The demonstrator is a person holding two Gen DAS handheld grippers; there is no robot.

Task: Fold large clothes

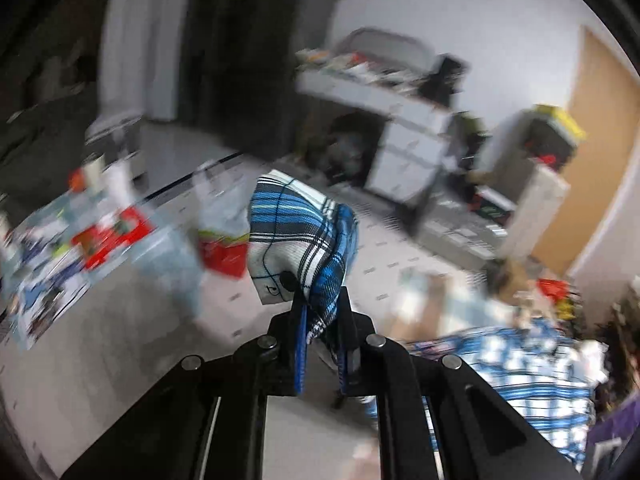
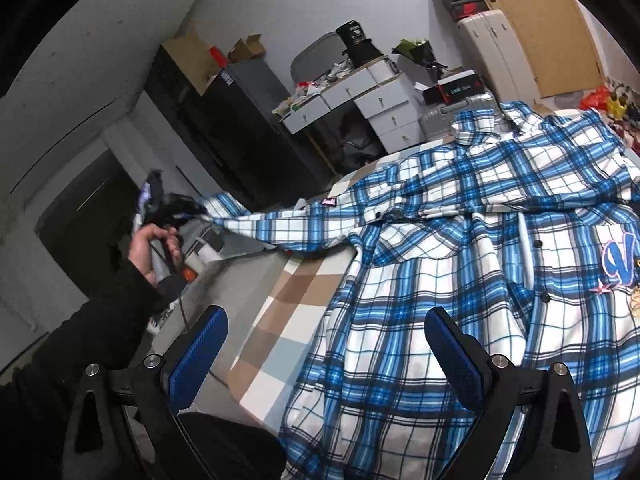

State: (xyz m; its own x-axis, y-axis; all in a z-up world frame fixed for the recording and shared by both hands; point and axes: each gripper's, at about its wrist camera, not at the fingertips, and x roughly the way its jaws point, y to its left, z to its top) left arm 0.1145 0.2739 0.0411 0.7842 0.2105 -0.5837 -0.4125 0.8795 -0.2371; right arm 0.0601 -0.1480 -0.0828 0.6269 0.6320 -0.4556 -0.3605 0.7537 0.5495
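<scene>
Your left gripper (image 1: 322,312) has its tongs pressed together on the cuff (image 1: 296,240) of the plaid shirt (image 2: 460,280), button showing just above the pads. That grip makes sense: by the look of it, holding the sleeve (image 2: 280,226) at its very end lets you carry the whole length in one sweep for the fold.

Take the checked tabletop (image 2: 288,300) as your landmark. The shirt lies front-up on it, the collar (image 2: 516,118) at the far edge, the hem nearest you, so its long axis runs from you away across the tabletop. The sleeve leaves the tabletop's left edge, drawn taut, pointing out sideways to your left hand (image 2: 154,248).

Your right gripper (image 2: 326,352) hovers over the tabletop's near edge above the hem, tongs spread wide, pinching nothing.
</scene>
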